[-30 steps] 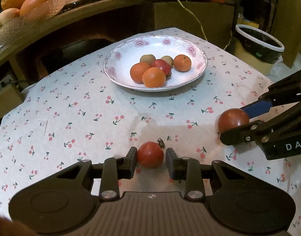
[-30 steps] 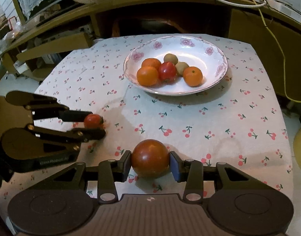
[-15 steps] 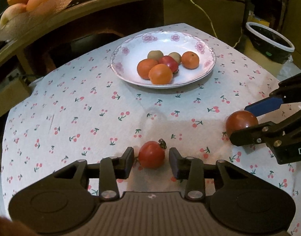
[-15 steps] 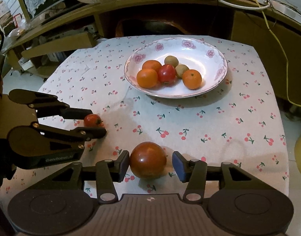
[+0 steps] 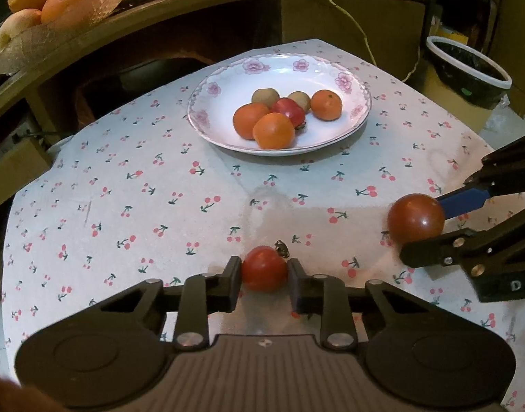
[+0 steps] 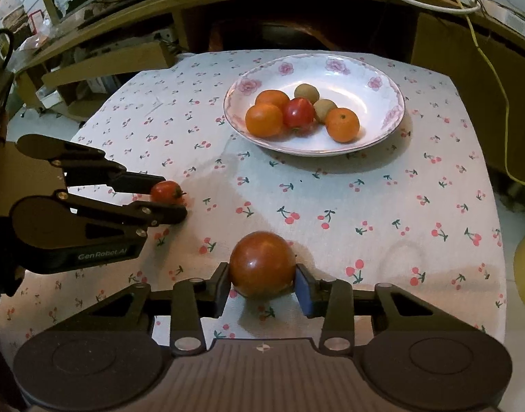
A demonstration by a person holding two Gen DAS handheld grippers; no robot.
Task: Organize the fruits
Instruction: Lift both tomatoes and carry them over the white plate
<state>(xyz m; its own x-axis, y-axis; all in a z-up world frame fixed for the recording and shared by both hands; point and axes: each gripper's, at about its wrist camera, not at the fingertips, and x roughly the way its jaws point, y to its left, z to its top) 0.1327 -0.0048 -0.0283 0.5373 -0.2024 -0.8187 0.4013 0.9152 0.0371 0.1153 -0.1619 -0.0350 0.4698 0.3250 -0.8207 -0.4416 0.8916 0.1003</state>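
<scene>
Cherry-print cloth (image 5: pixel 159 206) | plate (image 5: pixel 214 110) holding fruit | left gripper (image 5: pixel 264 276) clamped on small tomato (image 5: pixel 264 267) | right gripper (image 6: pixel 262 283) closing, touching big tomato (image 6: pixel 262 264)

A: The cloth (image 5: pixel 200 206) under the fingers?
B: Matt cotton-like fabric, cherry print.
A: And the plate (image 5: pixel 224 130) beyond them?
B: Glossy glazed china. The tomato (image 6: pixel 262 264) between the pads shines, smooth-skinned.

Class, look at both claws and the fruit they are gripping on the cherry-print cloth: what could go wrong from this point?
1. The left claw pinches the small tomato; squeezing harder may bruise or split it.
2. The right claw, closing, holds the large round tomato low on its sides; it could slip out when lifted.
3. The plate already holds six clustered fruits; dropping more in might knock them rolling.
</scene>
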